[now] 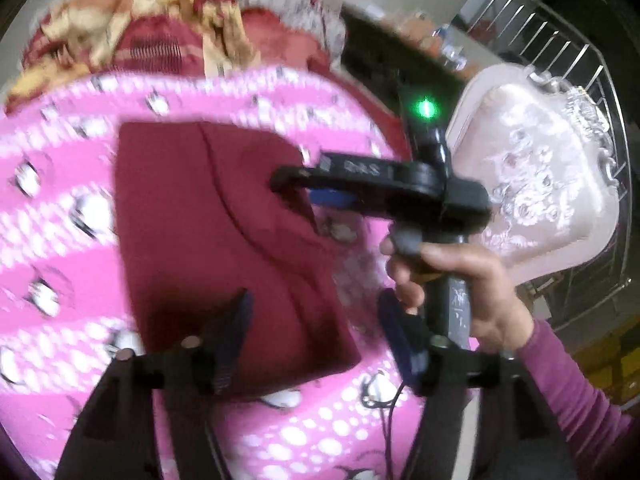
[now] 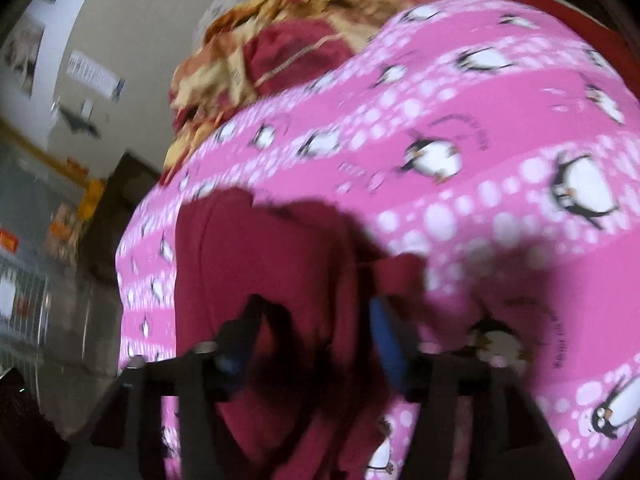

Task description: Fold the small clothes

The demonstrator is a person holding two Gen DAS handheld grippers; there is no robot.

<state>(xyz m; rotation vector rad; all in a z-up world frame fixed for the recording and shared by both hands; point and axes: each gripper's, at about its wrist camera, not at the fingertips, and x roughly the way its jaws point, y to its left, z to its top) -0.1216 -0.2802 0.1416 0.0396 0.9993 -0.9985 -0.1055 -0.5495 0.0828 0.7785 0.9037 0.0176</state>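
Left wrist view: one maroon garment (image 1: 224,248), folded to a rough rectangle, flat on the pink penguin blanket (image 1: 60,240). Its long axis runs away from the camera, far end toward the heap of red-and-gold clothes (image 1: 132,36).
Left gripper (image 1: 316,332): fingers spread wide, nothing between them, over the garment's near right corner.
Right gripper (image 1: 296,188): held by a hand (image 1: 460,292), entering from the garment's right side, tips at its far right edge.
Right wrist view: right gripper (image 2: 316,320) blurred, fingers apart, garment (image 2: 256,272) directly beneath and ahead; contact cannot be told.
Judgement: both grippers stand at the right edge; left is nearer the near corner.
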